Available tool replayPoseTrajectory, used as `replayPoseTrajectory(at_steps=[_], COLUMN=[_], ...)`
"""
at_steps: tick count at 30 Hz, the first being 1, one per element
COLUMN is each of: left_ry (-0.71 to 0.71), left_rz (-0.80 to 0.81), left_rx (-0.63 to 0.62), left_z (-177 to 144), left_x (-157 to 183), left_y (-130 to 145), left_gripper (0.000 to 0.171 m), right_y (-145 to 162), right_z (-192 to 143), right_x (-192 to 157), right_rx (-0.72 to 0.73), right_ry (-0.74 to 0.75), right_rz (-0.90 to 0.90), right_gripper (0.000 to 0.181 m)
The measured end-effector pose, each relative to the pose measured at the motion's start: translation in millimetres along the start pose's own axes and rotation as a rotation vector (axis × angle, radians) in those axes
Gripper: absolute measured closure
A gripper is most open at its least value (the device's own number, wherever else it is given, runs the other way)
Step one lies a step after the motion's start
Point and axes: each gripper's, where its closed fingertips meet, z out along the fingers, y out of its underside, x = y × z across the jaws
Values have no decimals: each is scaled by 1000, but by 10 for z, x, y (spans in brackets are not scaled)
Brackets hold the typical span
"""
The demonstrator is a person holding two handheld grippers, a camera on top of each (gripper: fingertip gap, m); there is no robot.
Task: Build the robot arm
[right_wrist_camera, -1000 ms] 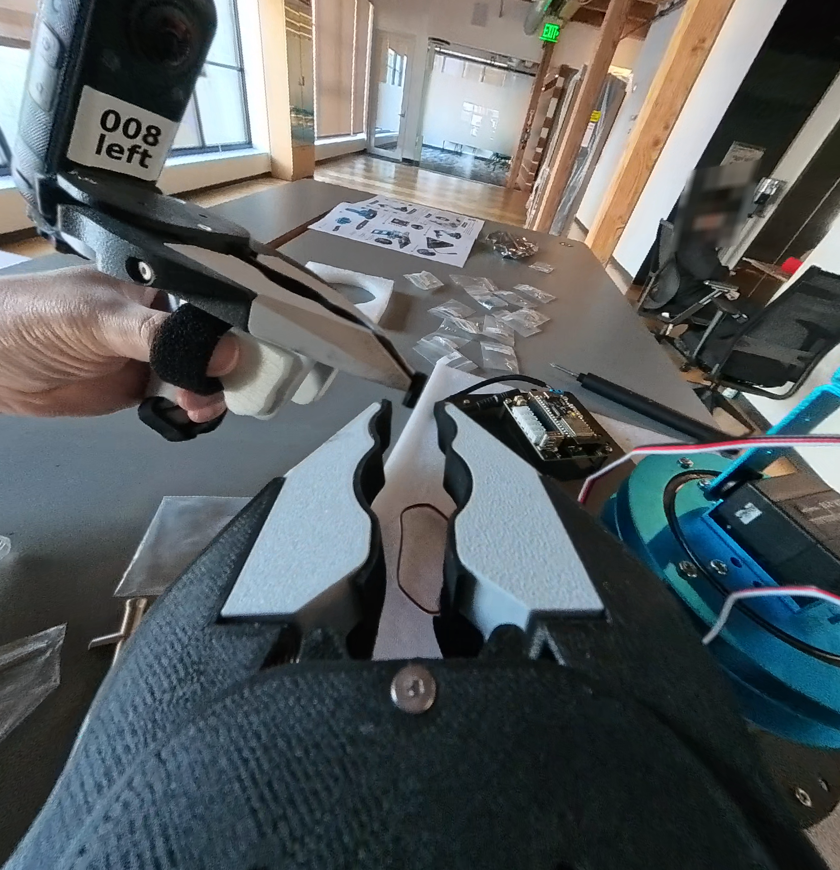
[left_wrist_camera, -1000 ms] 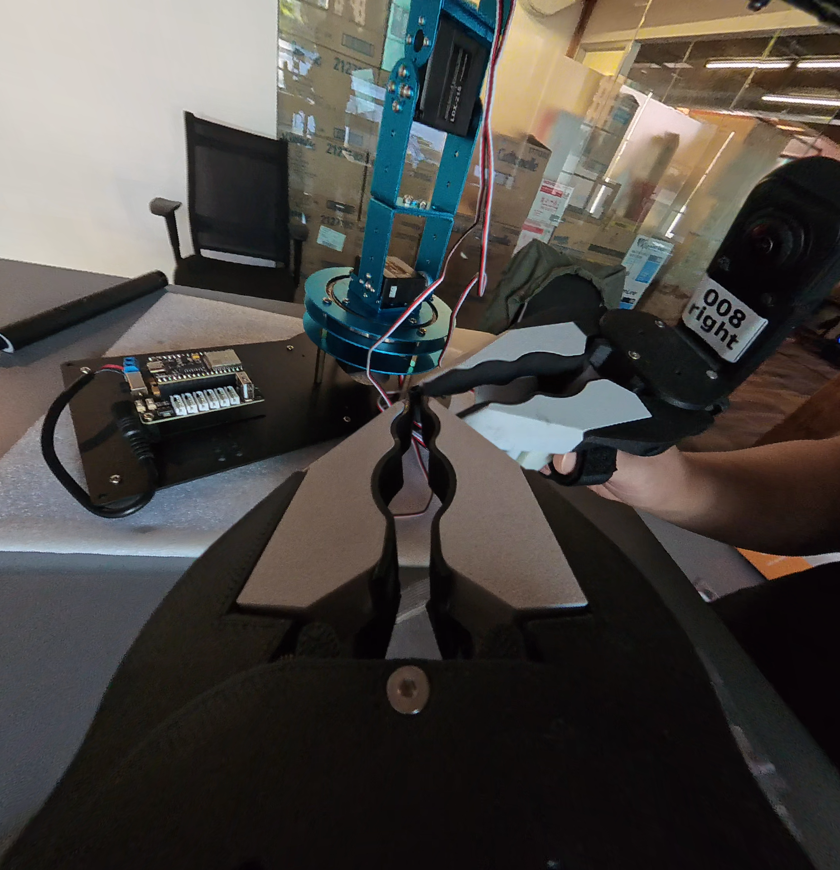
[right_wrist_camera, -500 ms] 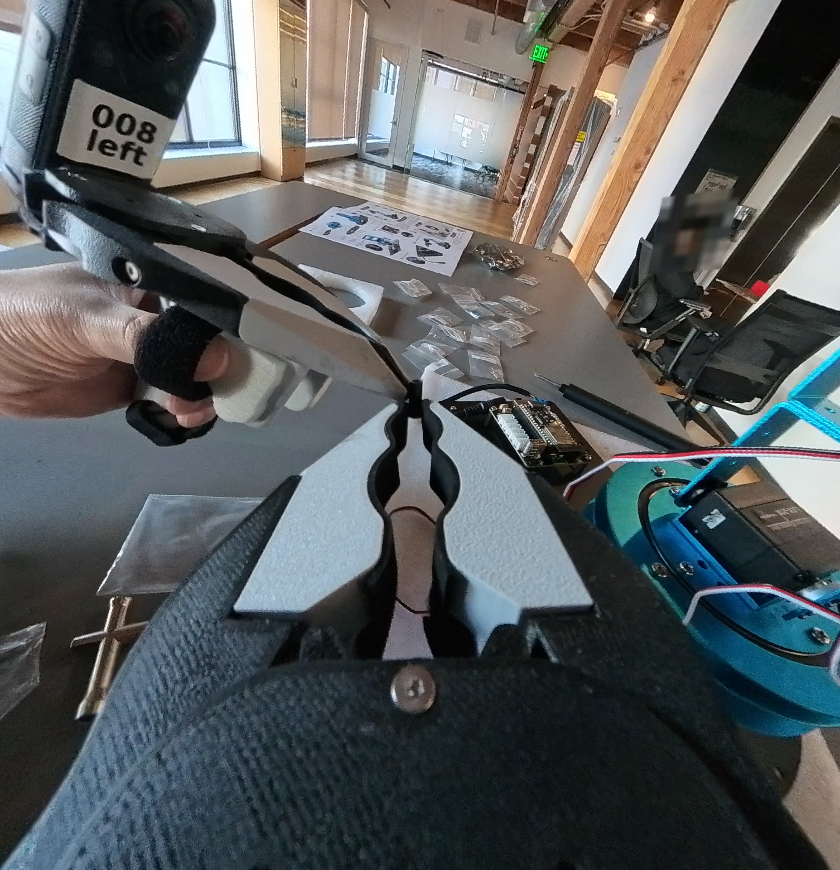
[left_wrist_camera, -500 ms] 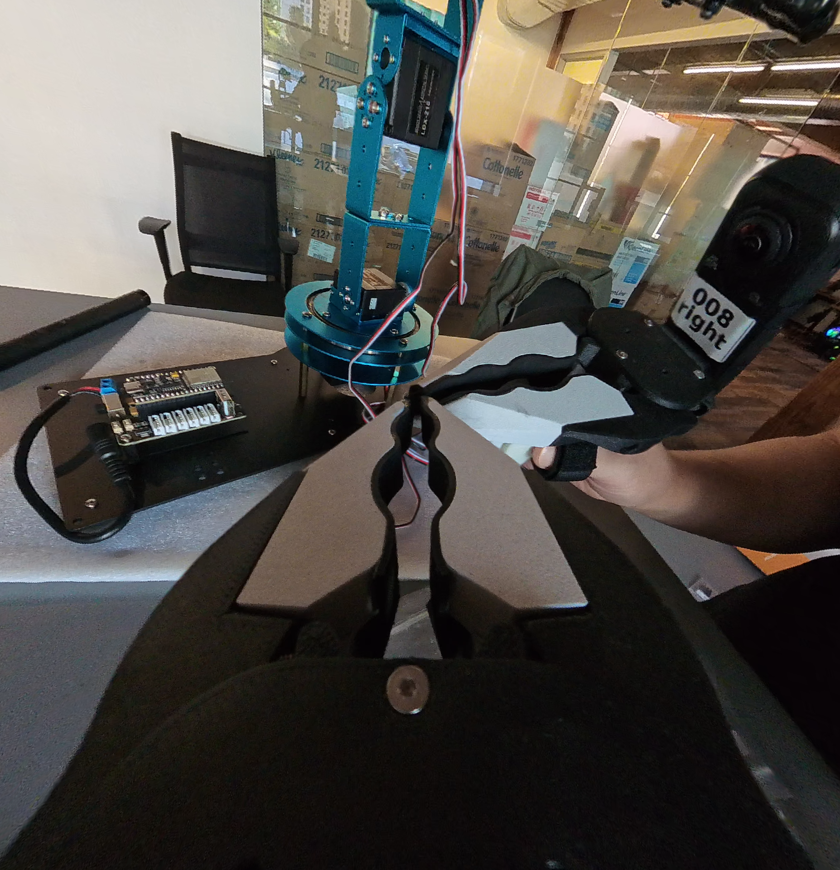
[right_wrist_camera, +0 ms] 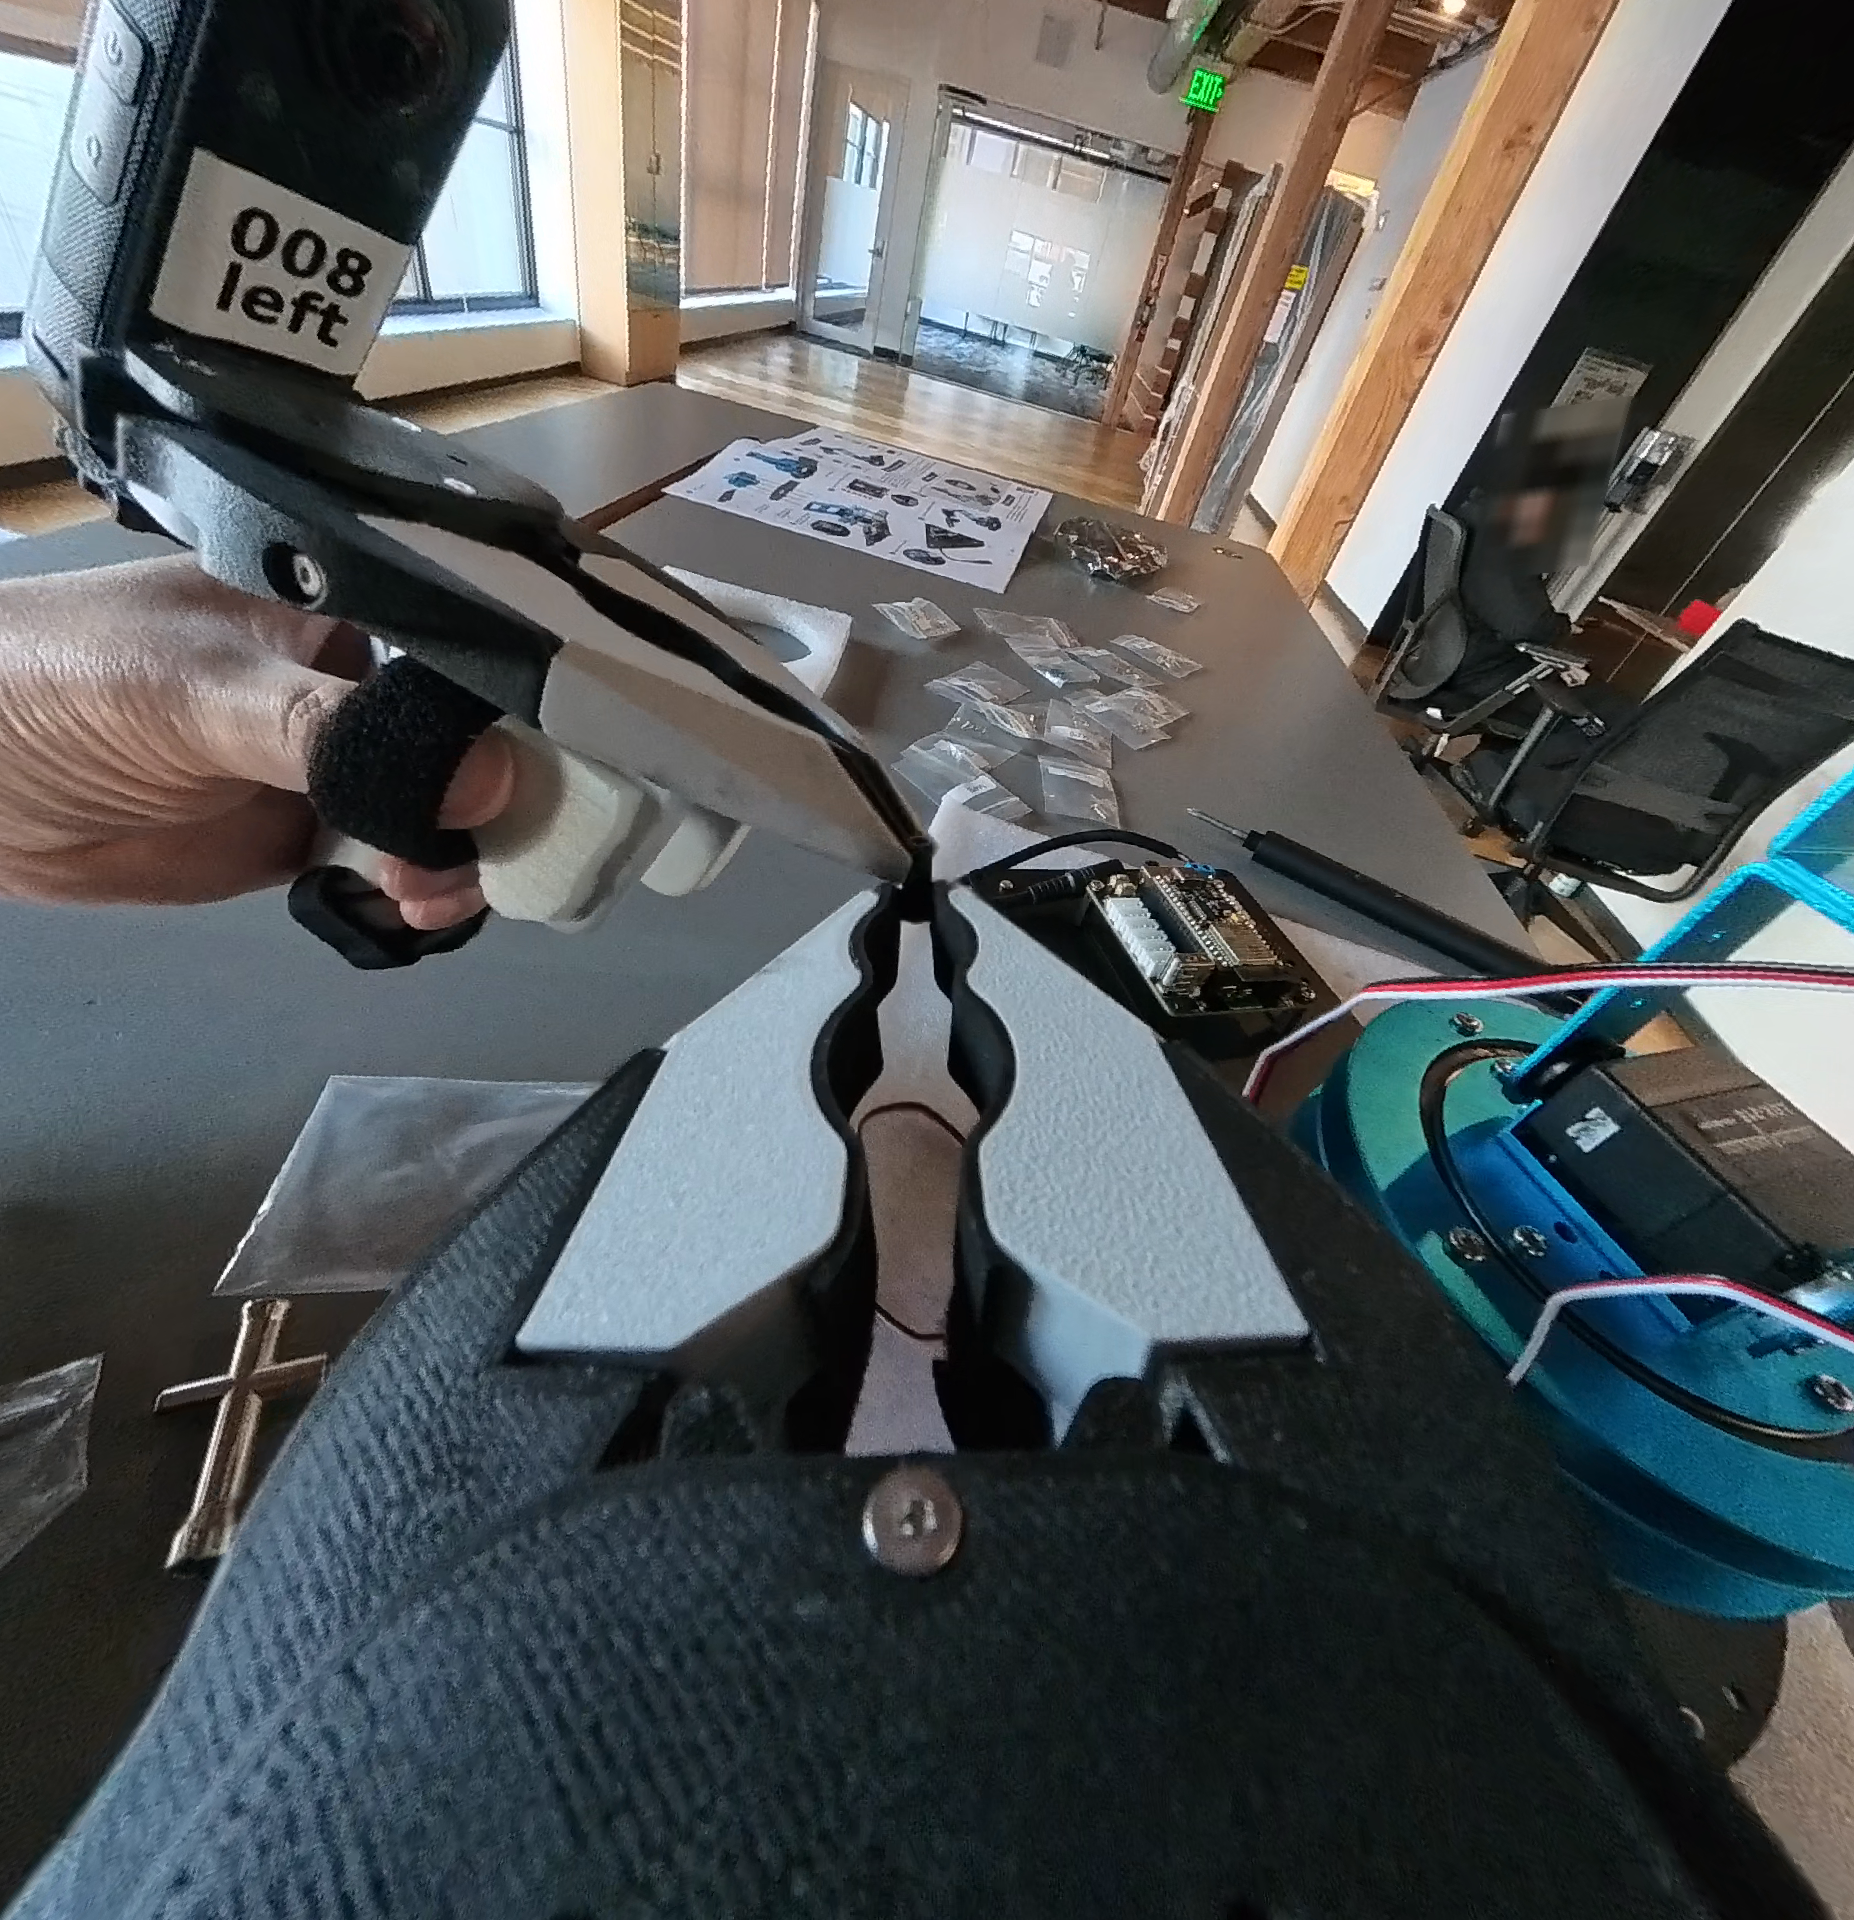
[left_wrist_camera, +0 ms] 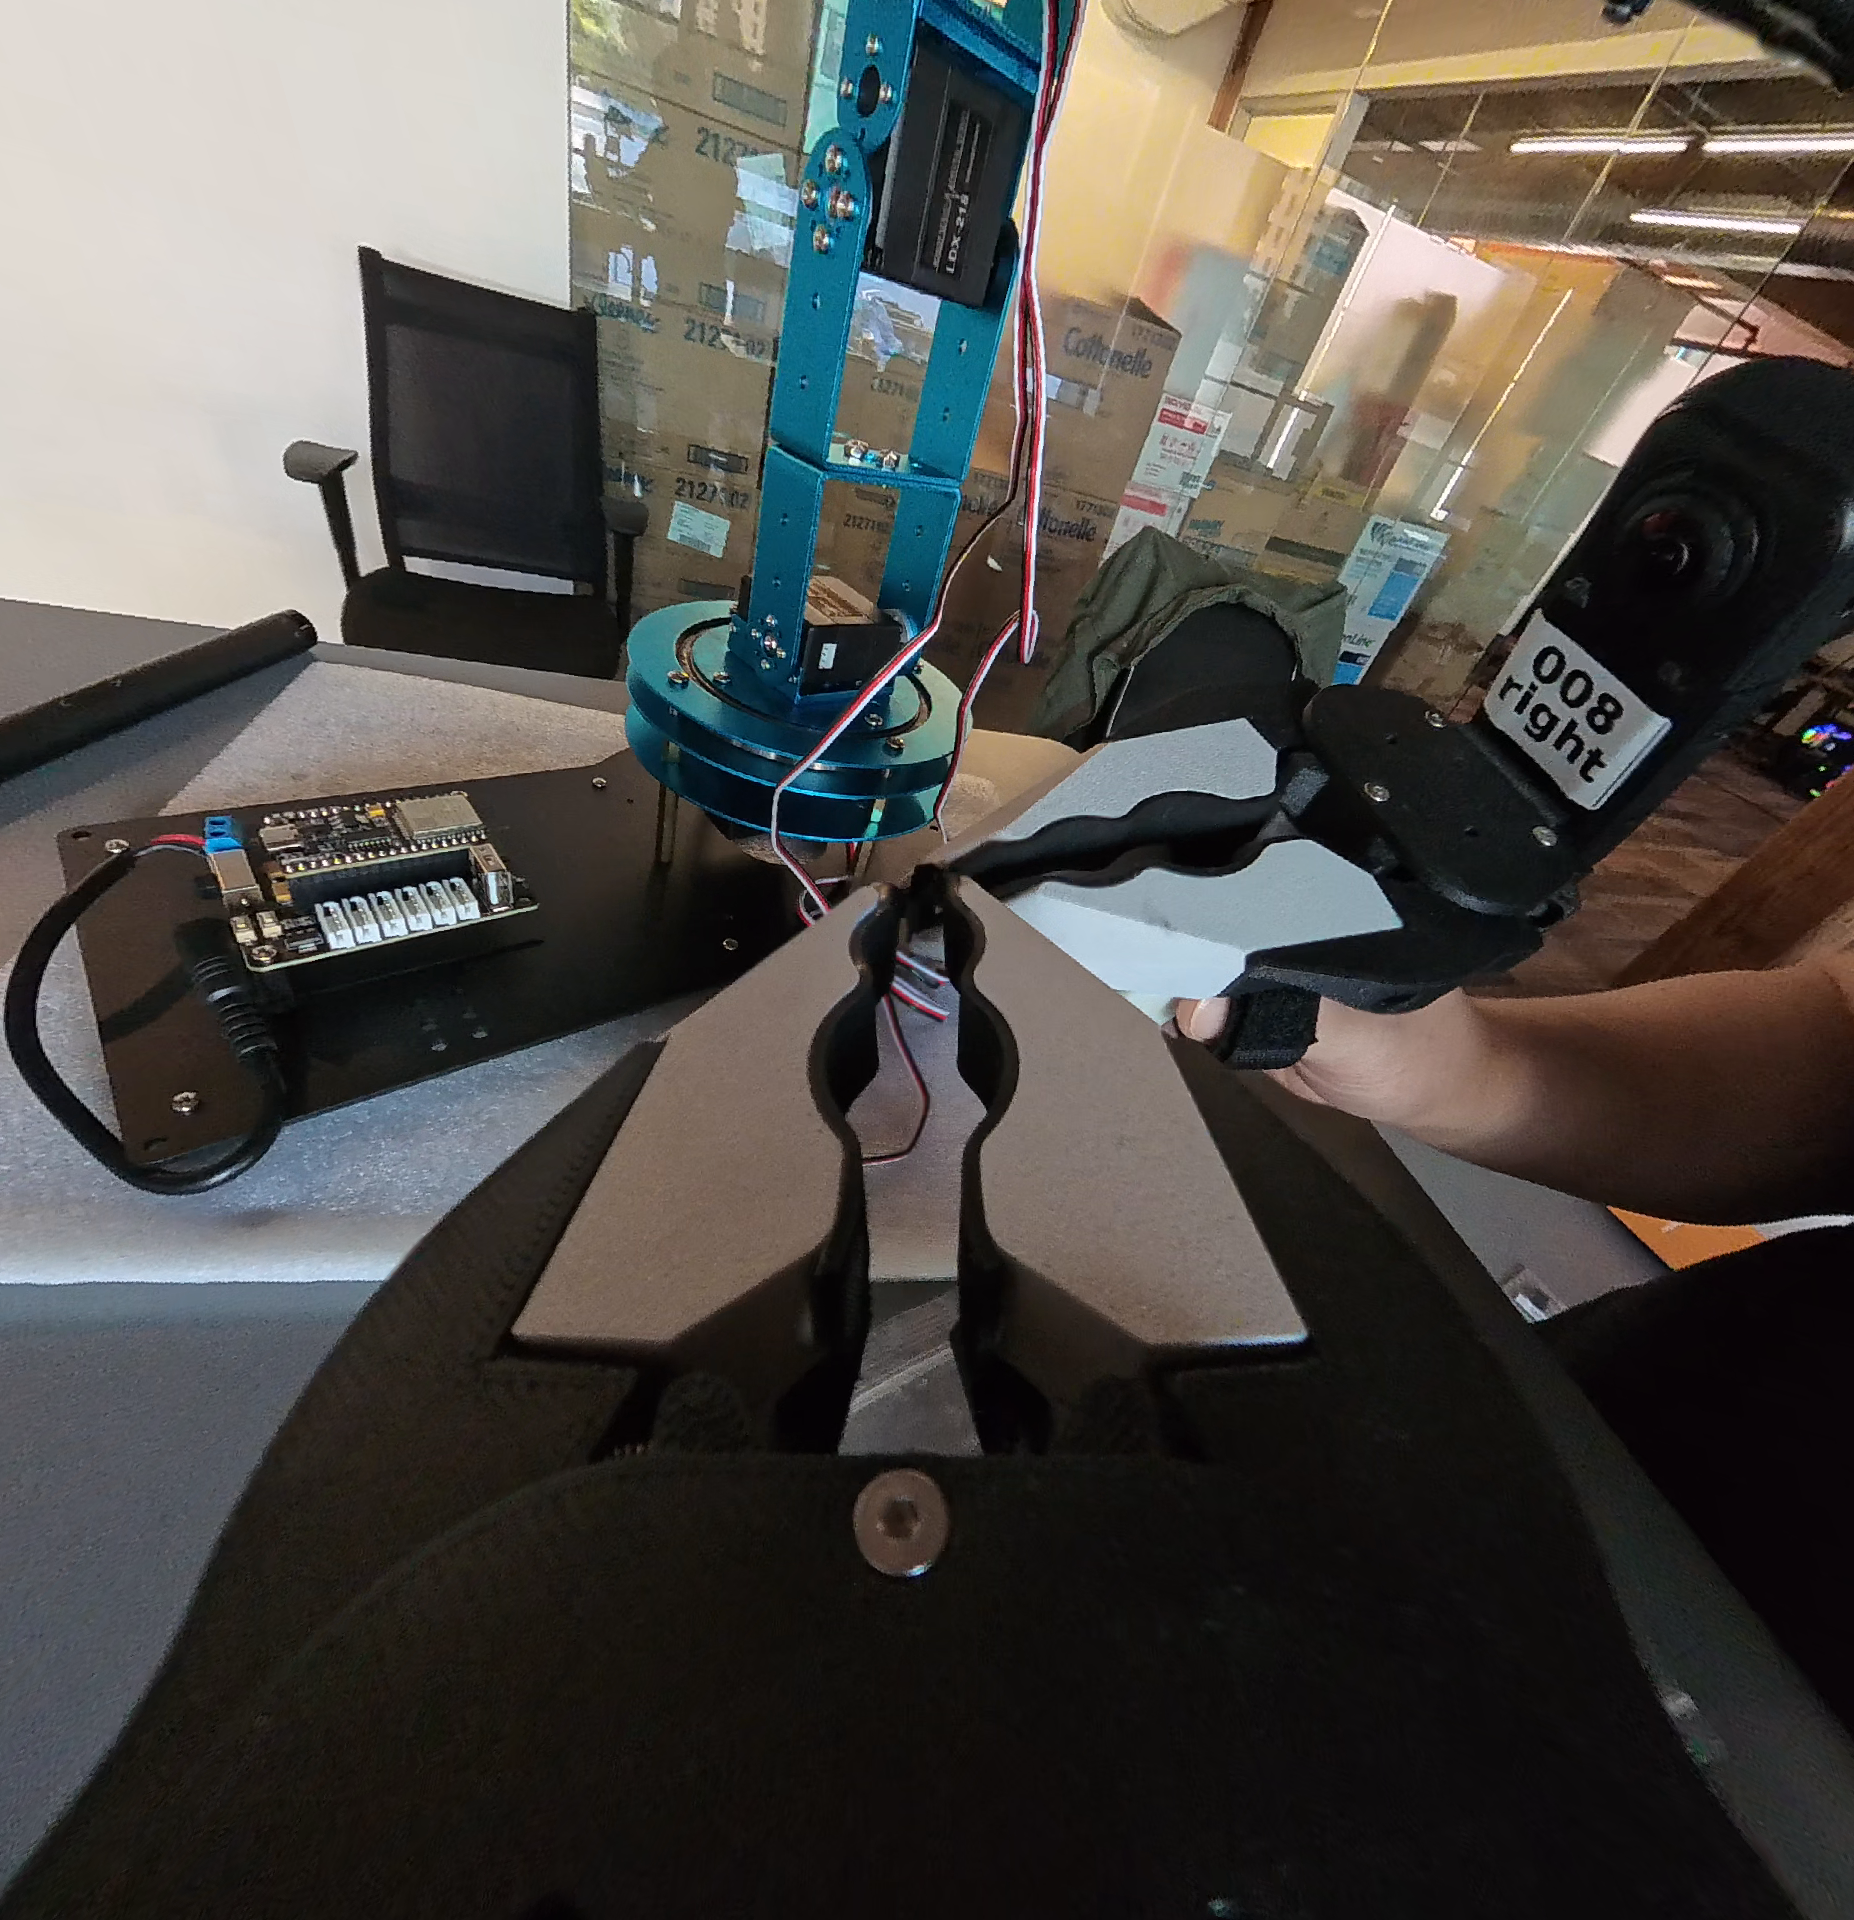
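A blue metal robot arm (left_wrist_camera: 850, 499) stands on a round blue turntable (left_wrist_camera: 788, 758) on a black baseplate (left_wrist_camera: 590, 935). Red, white and black servo wires (left_wrist_camera: 907, 982) hang from it. My left gripper (left_wrist_camera: 915, 902) is shut on these wires at its tips. My right gripper (right_wrist_camera: 915, 906) is shut on the same wire's dark end, tip to tip with the left gripper (right_wrist_camera: 907, 844). It comes in from the right in the left wrist view (left_wrist_camera: 933, 878). A thin wire loop (right_wrist_camera: 907, 1107) hangs below the tips. A control board (left_wrist_camera: 372, 883) sits on the baseplate's left.
A black cable (left_wrist_camera: 61, 1091) loops off the board. The board (right_wrist_camera: 1193, 945) and turntable (right_wrist_camera: 1525, 1299) lie right of my right gripper. On the grey table are a black screwdriver (right_wrist_camera: 1349, 894), several small parts bags (right_wrist_camera: 1037, 717), a printed sheet (right_wrist_camera: 861, 509) and a metal cross wrench (right_wrist_camera: 237, 1423). Office chairs stand beyond. The grippers are tip to tip, or close to it. Left tips and right tips are each some 15 cm from the metal cross wrench (right_wrist_camera: 237, 1423).
My right gripper was open a second ago and has shut on the wire end beside the left tips. My left gripper stayed shut on the wires.
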Motion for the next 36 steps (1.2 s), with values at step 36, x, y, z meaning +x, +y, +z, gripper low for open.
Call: replayPoseTrajectory(at_steps=[36], left_ry=[-398], left_rz=[-28], left_rx=[-342], left_z=[694], left_x=[-1121], left_y=[525], left_gripper=[168], right_y=[317], right_z=[-654], right_x=[377], right_rx=[32], right_ry=[53], right_rz=[-28], right_gripper=[165])
